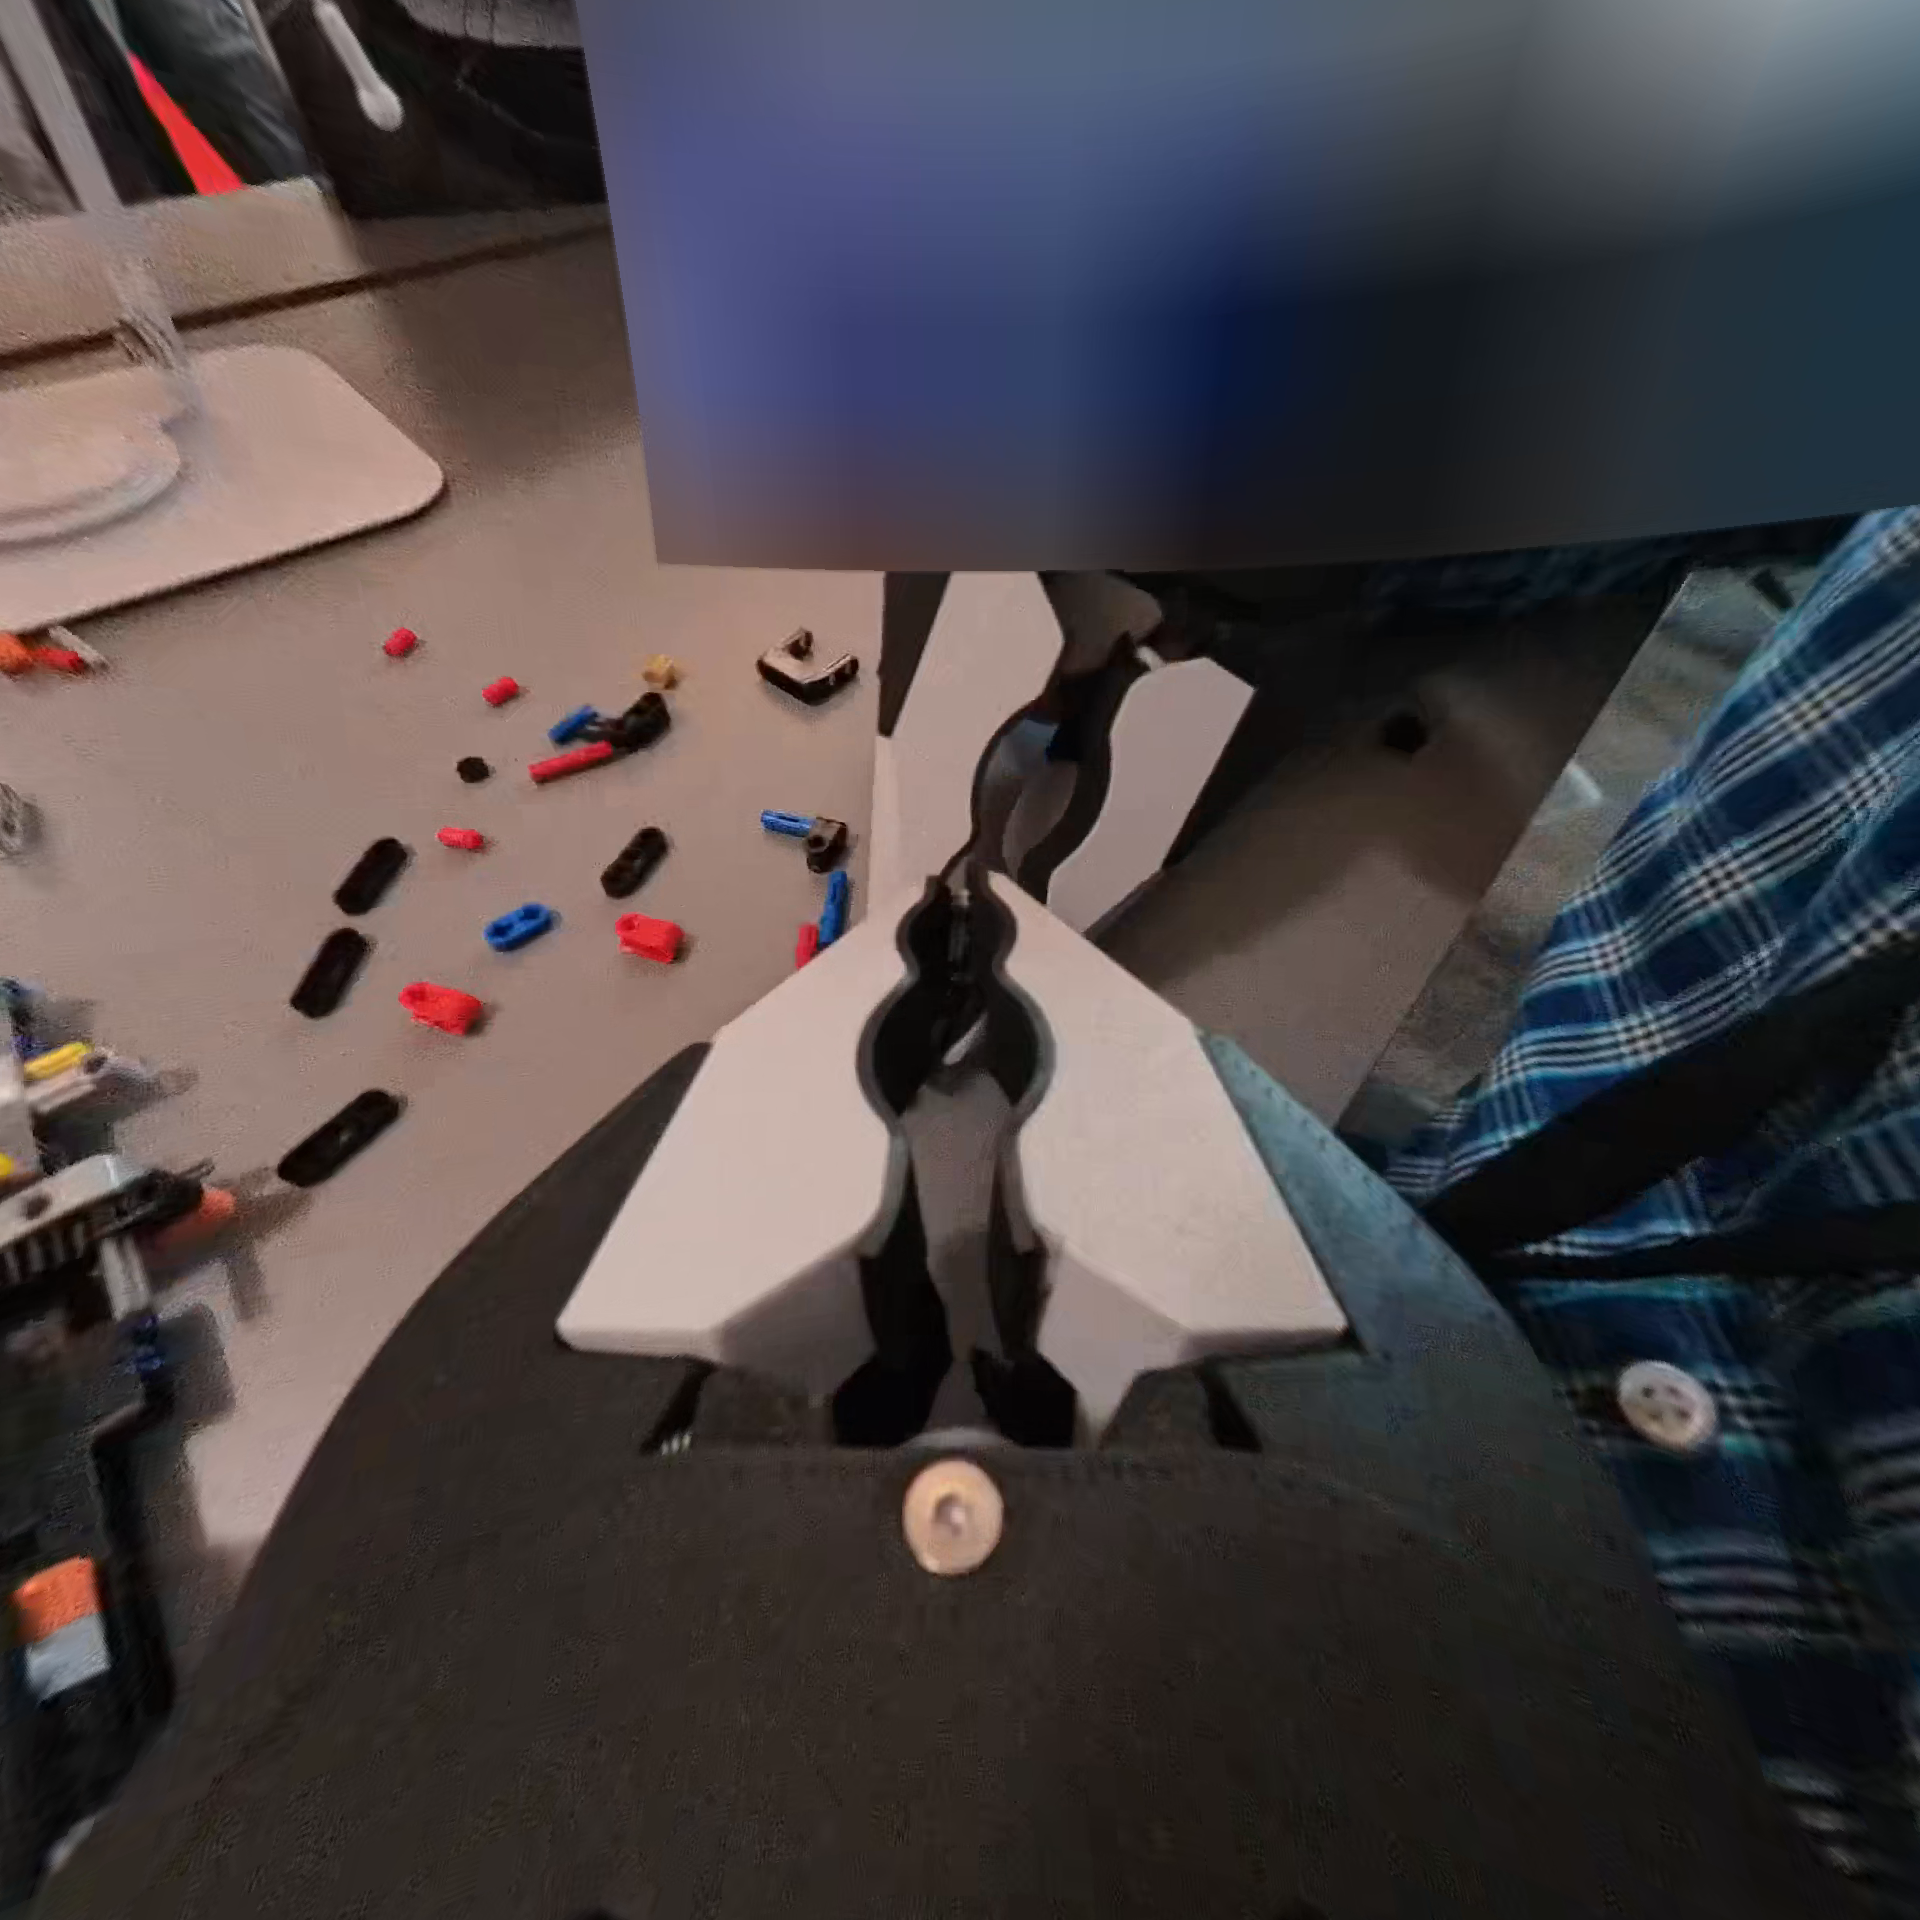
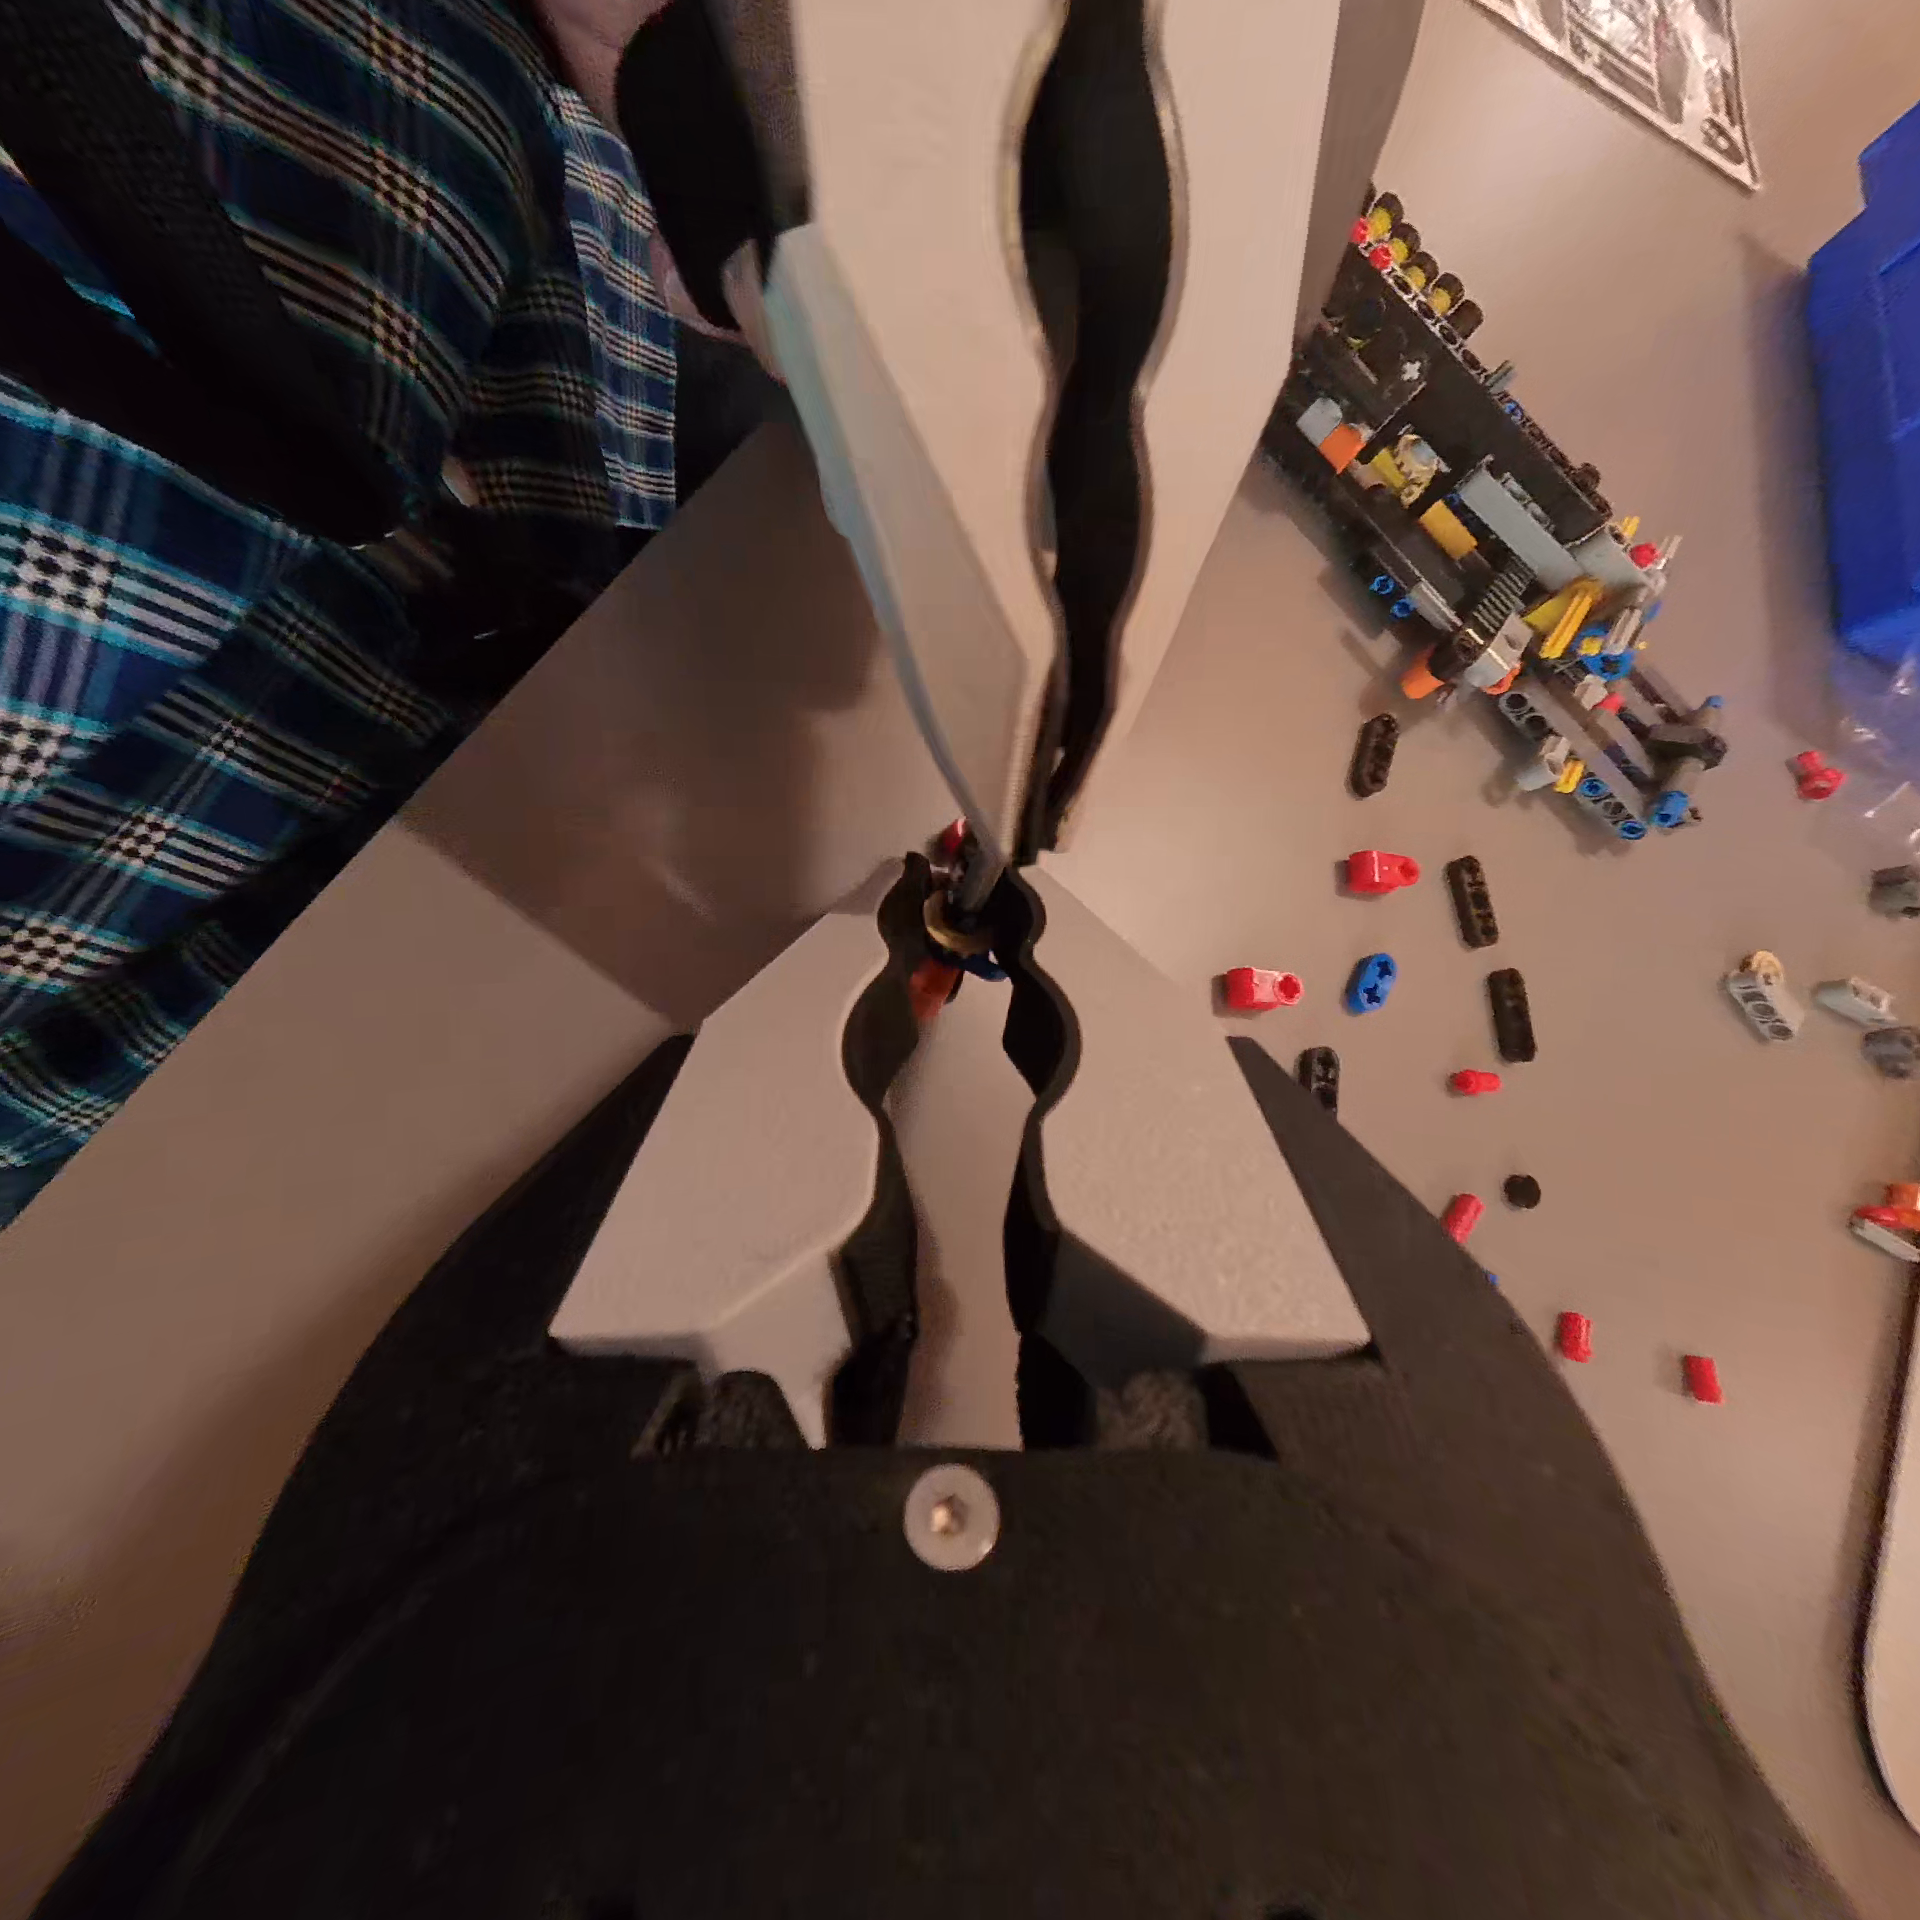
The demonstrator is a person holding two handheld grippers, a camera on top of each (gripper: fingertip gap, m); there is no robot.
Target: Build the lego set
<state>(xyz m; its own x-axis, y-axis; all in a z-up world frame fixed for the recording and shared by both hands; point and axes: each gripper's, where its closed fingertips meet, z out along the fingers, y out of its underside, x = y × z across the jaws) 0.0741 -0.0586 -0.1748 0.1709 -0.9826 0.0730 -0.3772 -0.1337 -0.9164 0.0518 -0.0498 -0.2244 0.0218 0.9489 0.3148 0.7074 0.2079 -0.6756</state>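
My left gripper point(image 1: 961, 909) is shut on a thin black pin point(image 1: 958, 940), held above the table. My right gripper point(image 2: 961, 920) is shut on a small assembly point(image 2: 940, 961) of red, blue, black and tan-ringed pieces. The two grippers meet tip to tip. In the right wrist view the left gripper point(image 2: 1029, 831) comes down from the top and its dark pin touches the ring of the assembly. In the left wrist view the right gripper point(image 1: 1044, 790) stands just beyond my fingertips. A partly built black and grey model point(image 2: 1486, 520) lies on the table, also at the left edge of the left wrist view point(image 1: 83, 1195).
Several loose red, blue and black pieces point(image 1: 520, 925) are scattered on the grey table point(image 1: 623, 520), also in the right wrist view point(image 2: 1371, 982). A monitor stand base point(image 1: 260, 468), a blue bin point(image 2: 1870, 416) and a printed sheet point(image 2: 1642, 73) lie around. A person's plaid shirt point(image 1: 1714, 935) is close by. Some 5 centimetres of space lies between my two pairs of fingers.
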